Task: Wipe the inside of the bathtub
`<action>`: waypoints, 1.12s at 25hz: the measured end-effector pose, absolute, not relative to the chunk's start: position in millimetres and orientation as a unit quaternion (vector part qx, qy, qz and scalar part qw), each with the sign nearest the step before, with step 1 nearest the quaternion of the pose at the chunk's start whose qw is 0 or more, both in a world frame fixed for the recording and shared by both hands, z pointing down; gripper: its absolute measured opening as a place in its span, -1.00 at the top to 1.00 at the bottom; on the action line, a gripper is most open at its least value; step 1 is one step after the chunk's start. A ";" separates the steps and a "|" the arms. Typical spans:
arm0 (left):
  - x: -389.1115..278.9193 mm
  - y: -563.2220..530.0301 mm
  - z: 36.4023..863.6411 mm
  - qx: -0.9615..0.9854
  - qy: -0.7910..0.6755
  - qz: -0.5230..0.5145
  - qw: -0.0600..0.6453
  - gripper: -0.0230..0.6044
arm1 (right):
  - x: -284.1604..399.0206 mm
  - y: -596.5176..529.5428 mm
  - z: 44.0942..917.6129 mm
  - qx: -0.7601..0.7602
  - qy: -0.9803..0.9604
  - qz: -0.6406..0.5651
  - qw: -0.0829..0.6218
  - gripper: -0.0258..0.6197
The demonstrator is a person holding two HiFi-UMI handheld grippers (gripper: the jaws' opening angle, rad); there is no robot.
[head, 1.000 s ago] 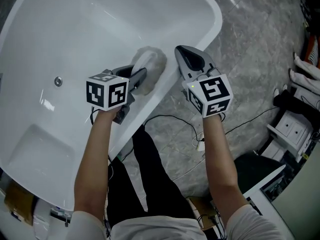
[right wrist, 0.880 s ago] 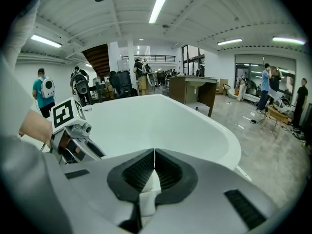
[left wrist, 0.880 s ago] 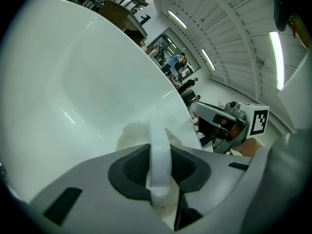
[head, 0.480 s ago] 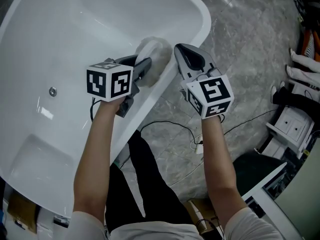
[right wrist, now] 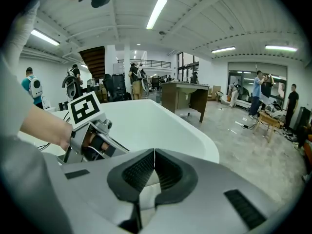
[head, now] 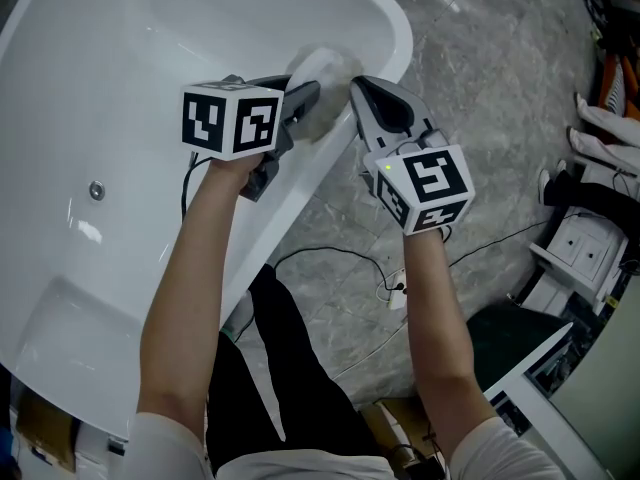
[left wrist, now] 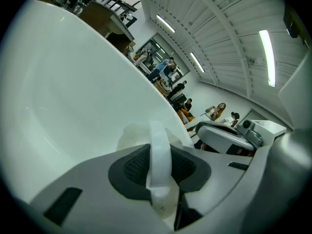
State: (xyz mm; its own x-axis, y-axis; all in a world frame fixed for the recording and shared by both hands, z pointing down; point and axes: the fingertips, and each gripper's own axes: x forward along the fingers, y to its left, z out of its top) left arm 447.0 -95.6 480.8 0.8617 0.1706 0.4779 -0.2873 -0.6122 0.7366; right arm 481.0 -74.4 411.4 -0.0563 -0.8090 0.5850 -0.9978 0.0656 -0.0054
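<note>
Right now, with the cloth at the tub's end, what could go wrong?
The left gripper pinches only a thin fold of the white cloth, so it may slip out under pressure. The shut right gripper hangs close beside and could knock it. The floor cable could snag a foot.

Open-plan lab/workshop hall: freestanding bathtub on grey stone-look floor, loose cables, ceiling strip lights, people standing about.
</note>
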 end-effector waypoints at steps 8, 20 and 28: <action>474.4 -110.7 484.2 0.866 -0.020 0.250 0.433 0.61 | 489.0 -78.8 413.9 0.655 -0.692 0.208 0.221 0.85; 469.2 -116.5 520.1 0.852 -0.039 0.238 0.464 0.61 | 487.0 -78.1 424.2 0.654 -0.690 0.206 0.232 0.86; 460.5 -118.5 546.7 0.834 -0.052 0.224 0.502 0.61 | 485.1 -76.9 431.9 0.655 -0.688 0.208 0.232 0.85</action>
